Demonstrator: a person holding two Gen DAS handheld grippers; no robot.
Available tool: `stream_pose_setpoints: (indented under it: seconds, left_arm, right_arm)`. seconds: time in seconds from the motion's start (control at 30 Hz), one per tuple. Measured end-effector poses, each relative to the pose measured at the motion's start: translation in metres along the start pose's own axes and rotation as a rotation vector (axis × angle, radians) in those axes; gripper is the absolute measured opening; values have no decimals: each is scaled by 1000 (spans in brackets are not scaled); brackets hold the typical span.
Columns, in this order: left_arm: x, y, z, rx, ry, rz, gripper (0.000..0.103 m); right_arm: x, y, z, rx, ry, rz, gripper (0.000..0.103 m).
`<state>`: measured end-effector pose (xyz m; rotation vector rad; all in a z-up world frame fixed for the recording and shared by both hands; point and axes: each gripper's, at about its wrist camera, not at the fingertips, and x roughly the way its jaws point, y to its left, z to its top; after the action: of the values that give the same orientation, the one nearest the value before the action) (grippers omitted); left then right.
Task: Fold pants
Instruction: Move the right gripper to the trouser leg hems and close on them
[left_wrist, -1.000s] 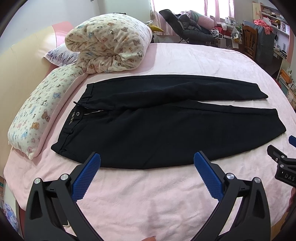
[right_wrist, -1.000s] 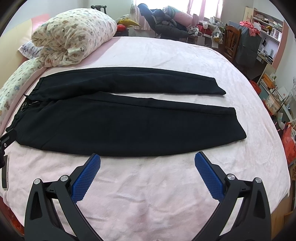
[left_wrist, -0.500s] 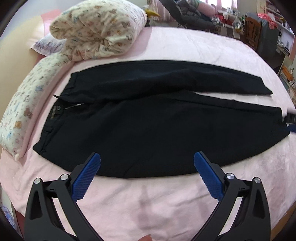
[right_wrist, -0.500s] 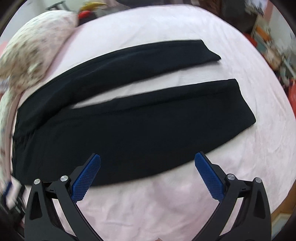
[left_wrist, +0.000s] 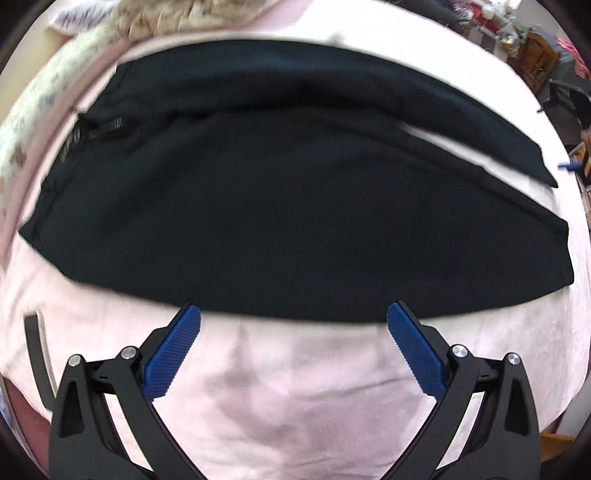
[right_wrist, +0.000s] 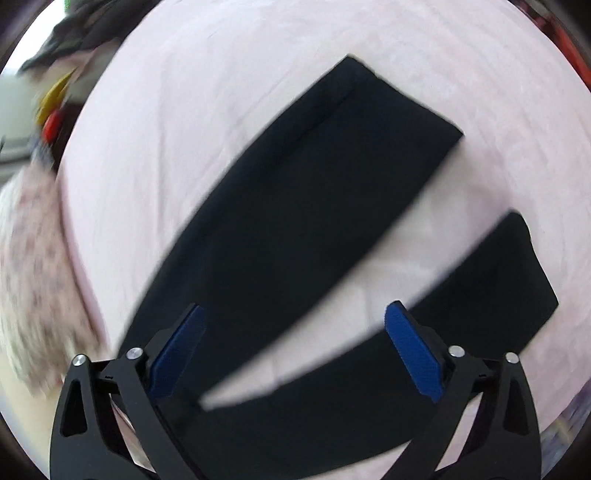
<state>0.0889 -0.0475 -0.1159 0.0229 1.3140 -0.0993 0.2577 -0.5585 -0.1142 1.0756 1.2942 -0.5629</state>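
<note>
Black pants lie flat on a pink bed sheet, waistband and zipper at the left, both legs running right. My left gripper is open and empty, its blue pads at the near edge of the near leg. In the right wrist view the two legs spread apart with pink sheet between them. My right gripper is open and empty, low over the pants between the legs; the near leg passes under its right finger.
A patterned pillow and duvet lie at the head of the bed, left; they also show blurred in the right wrist view. Furniture and clutter stand beyond the bed's far right side.
Both grippers have dropped closer to the pants. The left one has come up to the near leg's edge. The right one has swung over the legs and turned toward the cuffs.
</note>
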Motion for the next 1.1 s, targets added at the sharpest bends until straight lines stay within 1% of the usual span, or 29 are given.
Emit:
stream_pose_setpoints:
  seconds: [0.07,0.1,0.13,0.17,0.3,0.33,0.4,0.43,0.5,0.57,0.63,0.7,0.73,0.77,0.83,0.87,0.93,0.97,1.0,1.03,1.1]
  left_arm:
    - [9,2,-7,-28,36,5,101]
    - [13,3,-9,-39,48,3,101]
    - [16,4,-12,-51,59,5,101]
    - [17,6,-15,-65,67,13,101]
    - [21,12,-25,-94,95,46,101]
    - [24,13,-29,-92,117,42,101]
    - [30,15,-37,-75,169,24,101]
    - [31,16,-41,-67,180,27,101]
    - [31,18,-48,-57,186,5,101]
    - [30,20,-56,-62,193,-12,101]
    - [28,23,-62,-72,191,-31,101]
    - [25,26,-64,-78,179,-39,101]
    - [23,30,-67,-77,173,-42,101]
    - [22,32,-68,-76,168,-40,101]
    - [19,34,-66,-86,164,-37,101]
    - [20,36,-67,-93,166,-40,101]
    - [21,37,-65,-98,171,-34,101]
    - [20,37,-64,-97,171,-30,101]
    - [20,37,-64,-93,173,-29,101]
    - [19,38,-65,-89,176,-28,101]
    - [19,39,-67,-83,179,-17,101]
  right_arm:
    - [15,14,18,19,15,-3,94]
    - [22,21,23,15,23,-15,93]
    - [33,30,30,9,31,-38,89]
    - [37,40,43,9,32,-56,88]
    - [62,62,53,47,18,-118,86]
    - [67,67,55,53,10,-136,86]
    - [78,82,61,49,-21,-210,86]
    - [82,86,62,48,-32,-236,86]
    - [92,94,64,62,-53,-312,86]
    - [100,96,64,88,-65,-359,86]
    - [103,96,63,130,-86,-356,86]
    - [105,97,62,135,-105,-352,85]
    - [108,100,58,116,-110,-363,77]
    - [110,102,56,91,-108,-383,76]
    - [107,99,54,126,-114,-354,75]
    - [104,92,54,175,-114,-316,75]
    - [102,86,55,234,-122,-275,76]
    - [104,88,57,224,-110,-281,78]
    - [107,93,58,199,-102,-293,81]
    - [113,100,60,147,-89,-321,87]
    - [122,112,59,69,-86,-385,90]
